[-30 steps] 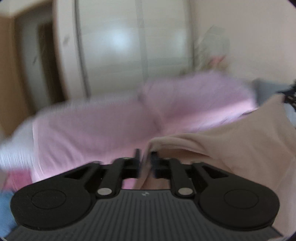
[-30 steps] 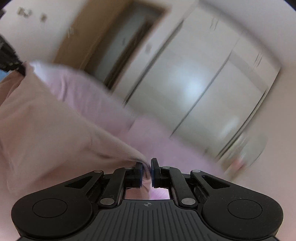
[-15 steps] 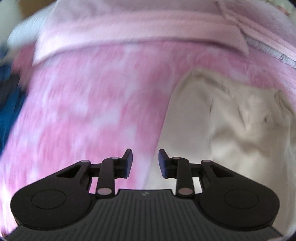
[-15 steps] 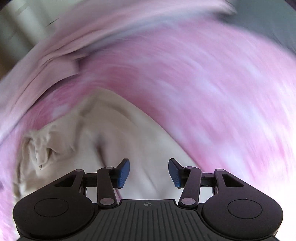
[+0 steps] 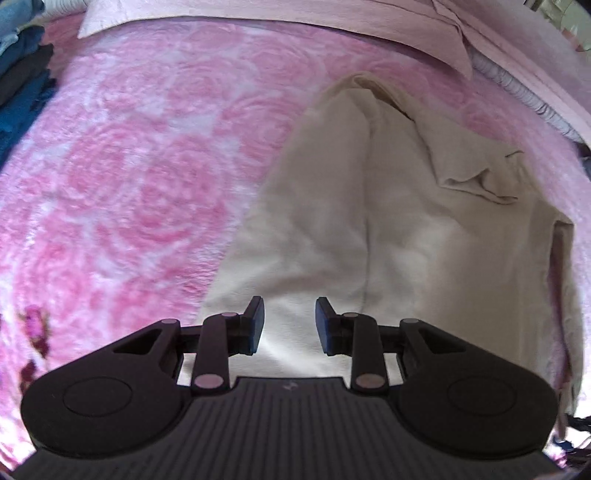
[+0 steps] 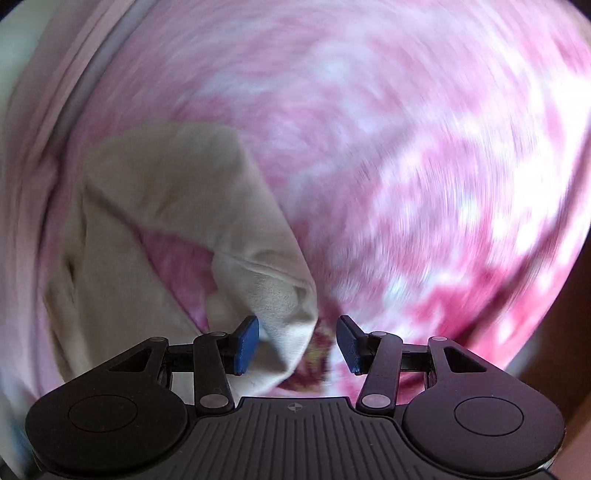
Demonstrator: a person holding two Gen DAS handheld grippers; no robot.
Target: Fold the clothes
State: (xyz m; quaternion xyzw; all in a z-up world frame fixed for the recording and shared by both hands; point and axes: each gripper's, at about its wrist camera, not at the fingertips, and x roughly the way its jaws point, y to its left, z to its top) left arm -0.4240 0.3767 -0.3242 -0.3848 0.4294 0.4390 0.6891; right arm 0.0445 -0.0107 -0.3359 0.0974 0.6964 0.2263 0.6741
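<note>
A cream garment (image 5: 369, 206) lies spread on a pink rose-patterned blanket (image 5: 129, 177), with a crumpled fold near its far right. My left gripper (image 5: 289, 325) points down over the garment's near edge, open, with nothing pinched between its pads. In the right wrist view the same garment (image 6: 177, 206) lies at the left, one corner turned up to show its fleecy inside. My right gripper (image 6: 298, 343) hovers open above that corner; the cloth sits under its left finger (image 6: 246, 343) but is not gripped. This view is motion-blurred.
A pale pink pillow or folded cover (image 5: 332, 22) runs along the far edge of the bed. Dark blue and black clothes (image 5: 18, 92) are piled at the far left. A dark flower print (image 5: 35, 332) marks the blanket at the near left.
Both grippers held the garment up in the air a second ago. They have since let go and opened, the garment now lies on the blanket, and both grippers tipped down toward it.
</note>
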